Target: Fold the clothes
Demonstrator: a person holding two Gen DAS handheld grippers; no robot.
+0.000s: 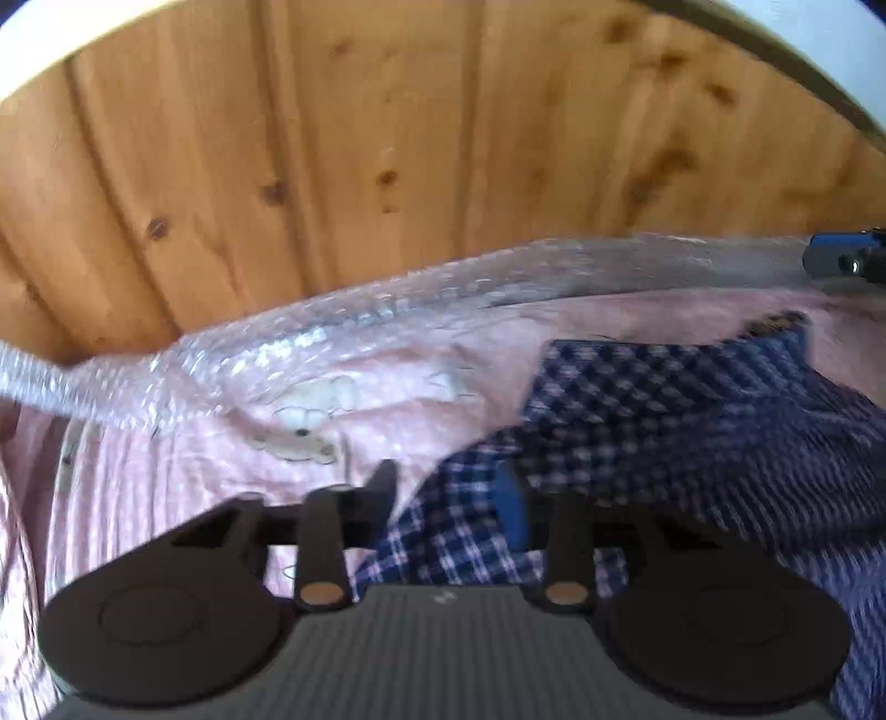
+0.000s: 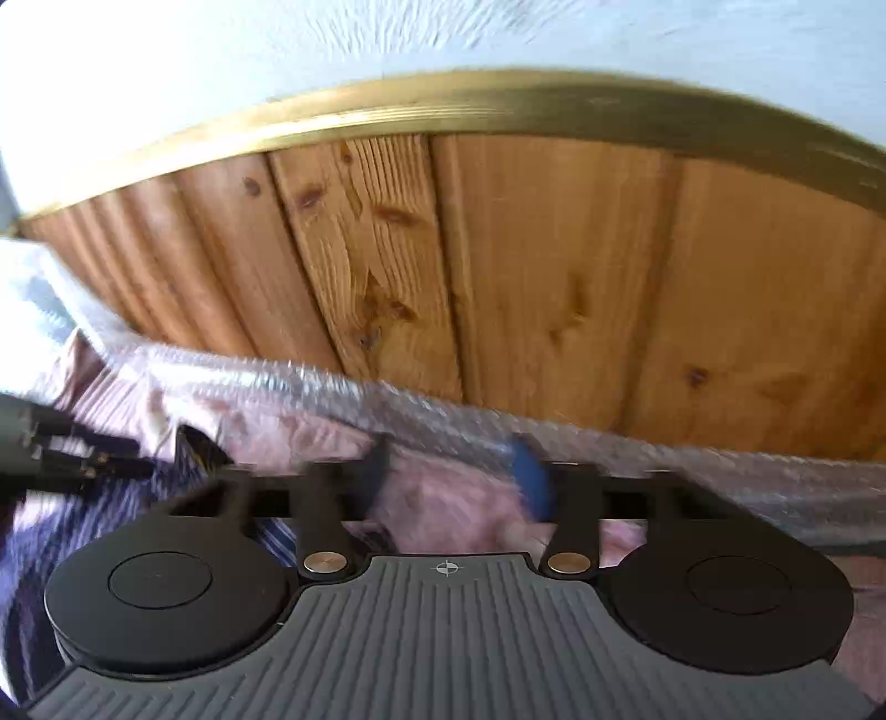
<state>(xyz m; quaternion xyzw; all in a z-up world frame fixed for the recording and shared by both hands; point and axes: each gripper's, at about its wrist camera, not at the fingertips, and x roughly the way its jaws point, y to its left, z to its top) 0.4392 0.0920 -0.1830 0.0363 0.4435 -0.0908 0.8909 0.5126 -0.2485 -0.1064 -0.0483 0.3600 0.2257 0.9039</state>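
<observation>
Pine panelling (image 1: pixel 387 138) backed a pink sheet (image 1: pixel 183 471) where the checked shirt (image 1: pixel 692 421) lay crumpled. Your left gripper (image 1: pixel 451 493) had its jaws spread around a shirt fold. Your right gripper (image 2: pixel 457 476) hung spread over the sheet, beside the shirt.

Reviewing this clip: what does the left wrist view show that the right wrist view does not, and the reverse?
Only the left wrist view shows the blue-and-white checked shirt's pattern clearly, lying between the open left gripper, and a white cartoon print on the pink bedsheet.

Only the right wrist view shows the wooden headboard's golden top rail and the pale wall, with the open right gripper over pink fabric.

Both show the knotty pine headboard and clear bubble wrap.
</observation>
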